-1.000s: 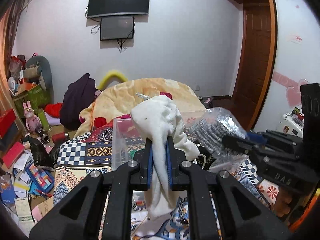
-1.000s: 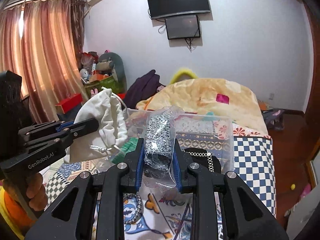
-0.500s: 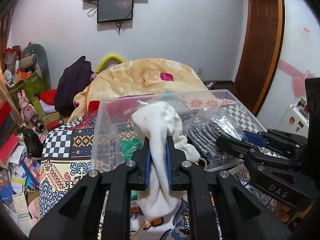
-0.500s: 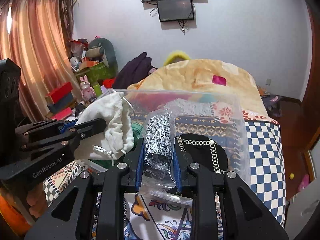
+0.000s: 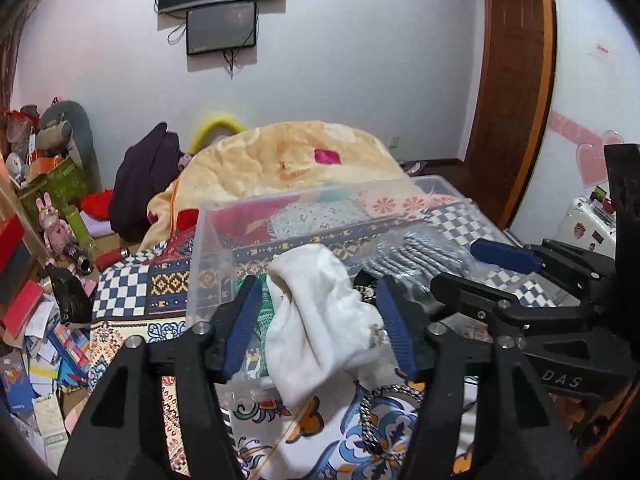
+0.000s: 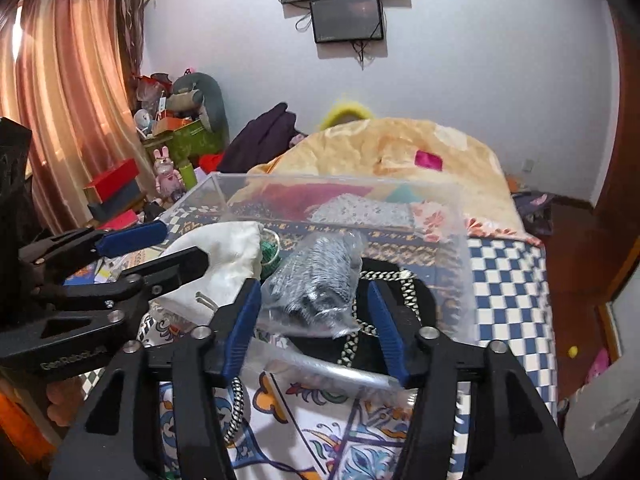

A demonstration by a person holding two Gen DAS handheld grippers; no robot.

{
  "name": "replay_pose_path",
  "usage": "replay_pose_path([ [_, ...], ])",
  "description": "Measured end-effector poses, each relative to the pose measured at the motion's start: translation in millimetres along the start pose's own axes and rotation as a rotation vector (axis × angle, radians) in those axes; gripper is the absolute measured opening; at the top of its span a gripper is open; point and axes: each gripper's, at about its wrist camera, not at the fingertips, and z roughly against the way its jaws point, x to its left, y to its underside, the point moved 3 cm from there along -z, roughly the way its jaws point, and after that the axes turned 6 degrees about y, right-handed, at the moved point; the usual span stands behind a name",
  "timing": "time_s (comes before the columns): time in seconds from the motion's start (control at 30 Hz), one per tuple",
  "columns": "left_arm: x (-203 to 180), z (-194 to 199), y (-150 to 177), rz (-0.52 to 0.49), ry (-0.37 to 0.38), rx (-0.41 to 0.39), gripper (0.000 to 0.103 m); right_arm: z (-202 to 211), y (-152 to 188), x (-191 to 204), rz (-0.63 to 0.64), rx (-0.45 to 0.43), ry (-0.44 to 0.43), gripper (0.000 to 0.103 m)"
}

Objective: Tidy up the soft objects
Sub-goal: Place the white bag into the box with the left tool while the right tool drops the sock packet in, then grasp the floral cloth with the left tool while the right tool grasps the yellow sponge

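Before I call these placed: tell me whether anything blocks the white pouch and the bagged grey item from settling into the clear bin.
Nothing visible does. The white pouch and bagged grey item sit over the clear bin, between open fingers.

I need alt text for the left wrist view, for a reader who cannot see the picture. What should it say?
The left gripper is open around a white cloth pouch that drapes over the near edge of a clear plastic bin on a patterned bedspread. To the right, the right gripper, also open, is at a plastic-wrapped grey bundle in the bin.
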Motion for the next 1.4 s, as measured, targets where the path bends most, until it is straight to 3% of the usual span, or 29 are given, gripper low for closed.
replay_pose_path([
  [0.07,-2.9,12.4,-1.5,-0.01,0.005,-0.026,0.063,10.6,-1.9,0.2,0.014,-0.033,0.023,0.062],
  [0.13,-5.7,25.9,-2.3,-0.012,0.01,-0.049,0.078,25.8,-2.7,0.6,0.035,-0.073,0.043,0.068],
  [0.23,-6.9,47.4,-1.4,-0.007,0.015,-0.095,0.088,44.5,-4.0,-1.0,0.041,-0.12,0.067,0.084],
  [0.33,-9.4,63.6,2.6,-0.018,0.015,-0.108,0.09,67.7,-1.3,-0.3,0.059,-0.168,0.079,0.085],
  [0.4,-10.6,72.2,7.0,-0.02,0.011,-0.106,0.098,76.8,0.6,2.3,0.072,-0.179,0.081,0.085],
  [0.47,-10.9,80.8,12.8,-0.015,0.015,-0.108,0.1,85.6,5.4,4.7,0.083,-0.183,0.078,0.085],
  [0.67,-8.3,92.1,40.5,0.003,0.021,-0.041,0.1,93.5,32.6,11.1,0.106,-0.124,0.054,0.086],
  [0.87,-10.8,89.9,75.4,0.026,0.037,0.051,0.1,85.1,67.3,14.9,0.103,-0.002,0.007,0.086],
  [1.2,-29.2,75.6,133.2,0.041,0.085,0.19,0.1,80.3,123.6,26.2,0.031,0.194,-0.147,0.085],
  [1.3,-31.5,69.8,145.3,0.056,0.092,0.22,0.1,78.1,134.0,28.1,0.043,0.233,-0.148,0.078],
  [1.33,-31.6,67.5,148.7,0.066,0.1,0.231,0.1,76.3,137.1,28.8,0.048,0.247,-0.15,0.071],
  [1.4,-31.0,63.8,153.0,0.081,0.109,0.25,0.092,72.6,144.7,30.7,0.054,0.284,-0.164,0.065],
])
